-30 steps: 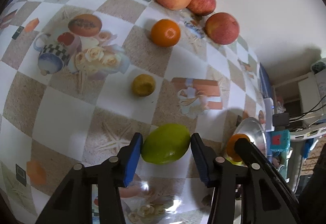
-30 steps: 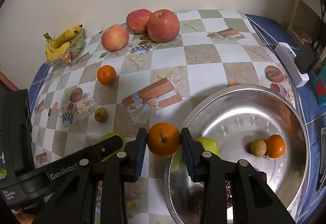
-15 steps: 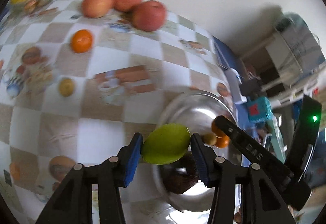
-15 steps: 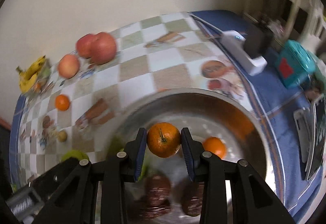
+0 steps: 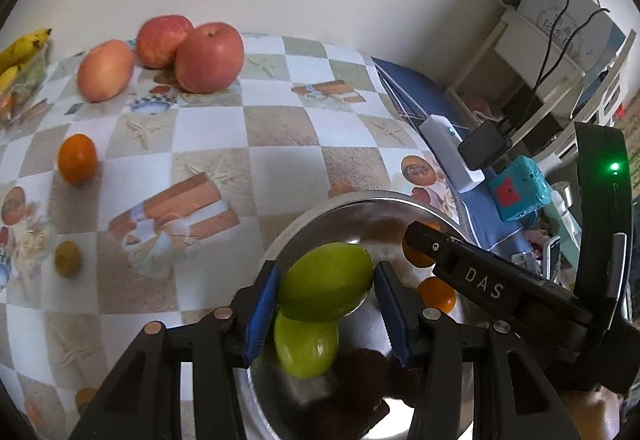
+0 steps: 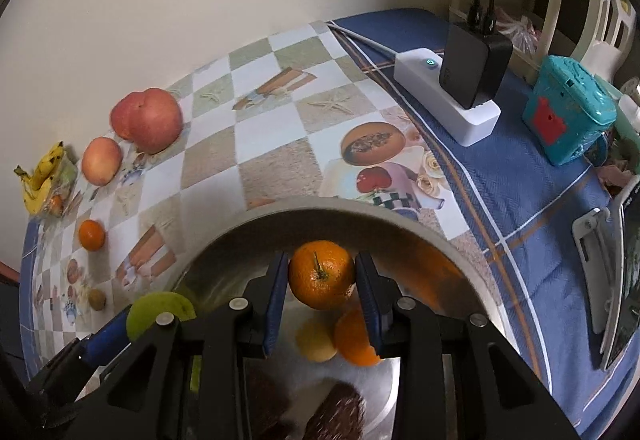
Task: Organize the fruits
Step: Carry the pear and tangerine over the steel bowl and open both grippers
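My left gripper (image 5: 325, 292) is shut on a green fruit (image 5: 326, 282) and holds it over the near left part of the metal bowl (image 5: 360, 198). A second green fruit (image 5: 306, 348) lies in the bowl just beneath it. My right gripper (image 6: 322, 280) is shut on an orange (image 6: 322, 274) above the bowl (image 6: 320, 206), where another orange (image 6: 356, 338) and a small yellow fruit (image 6: 316, 340) rest. In the right wrist view the held green fruit (image 6: 160, 314) shows at lower left.
On the checked tablecloth lie three apples (image 5: 210, 58), an orange (image 5: 77, 159), a small brownish fruit (image 5: 68, 259) and bananas (image 5: 20, 48) at far left. A white power strip (image 6: 448, 96), black adapter (image 6: 474, 68) and teal box (image 6: 568, 116) sit right of the bowl.
Both grippers have travelled from over the tablecloth to above the metal bowl, each still carrying its fruit. Both views have rolled, and the loose fruit has slid to the left.
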### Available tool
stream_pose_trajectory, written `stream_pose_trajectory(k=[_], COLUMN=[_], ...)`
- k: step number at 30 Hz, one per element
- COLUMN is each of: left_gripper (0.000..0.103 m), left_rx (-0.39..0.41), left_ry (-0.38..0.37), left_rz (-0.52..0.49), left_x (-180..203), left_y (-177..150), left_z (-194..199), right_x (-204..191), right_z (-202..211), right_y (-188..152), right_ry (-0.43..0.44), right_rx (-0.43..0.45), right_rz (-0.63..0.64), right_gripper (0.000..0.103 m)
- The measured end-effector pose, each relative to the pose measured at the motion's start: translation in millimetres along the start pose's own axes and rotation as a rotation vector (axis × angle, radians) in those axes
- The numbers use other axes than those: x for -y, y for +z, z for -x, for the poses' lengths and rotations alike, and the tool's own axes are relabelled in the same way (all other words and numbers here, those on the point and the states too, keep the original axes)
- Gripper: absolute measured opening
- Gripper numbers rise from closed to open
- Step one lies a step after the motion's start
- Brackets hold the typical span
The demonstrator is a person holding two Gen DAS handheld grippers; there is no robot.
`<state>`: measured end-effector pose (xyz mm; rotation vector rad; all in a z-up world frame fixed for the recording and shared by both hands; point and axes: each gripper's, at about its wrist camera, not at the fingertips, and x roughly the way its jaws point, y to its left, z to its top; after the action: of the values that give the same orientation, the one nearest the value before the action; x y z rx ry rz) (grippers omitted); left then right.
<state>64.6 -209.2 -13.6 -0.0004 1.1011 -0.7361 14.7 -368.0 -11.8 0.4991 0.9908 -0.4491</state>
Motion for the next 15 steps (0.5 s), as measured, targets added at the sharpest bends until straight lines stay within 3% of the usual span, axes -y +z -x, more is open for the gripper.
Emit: stream_pose_trajectory(k=[4, 10, 15], left_gripper=[0.051, 0.049, 0.049], left_rx=[0.001, -0.038, -0.04], left_ry=[0.005, -0.063, -0.058], left_rz=[-0.012, 0.062, 0.066], left_x=[1.6, -7.6, -6.4], left_y=[3.3, 1.7, 1.7], left_z=[-7.4, -18.1, -16.4], right_x=[4.8, 3.7, 2.0], right_z=[-13.2, -17.4, -18.7], right_y=[3.4, 5.5, 5.5], right_ry=[0.014, 0.034, 0.029], right_rx=[-0.032, -0.042, -0.044], right_rz=[-0.027, -0.042, -0.041], right_gripper=[0.036, 0.036, 0.037])
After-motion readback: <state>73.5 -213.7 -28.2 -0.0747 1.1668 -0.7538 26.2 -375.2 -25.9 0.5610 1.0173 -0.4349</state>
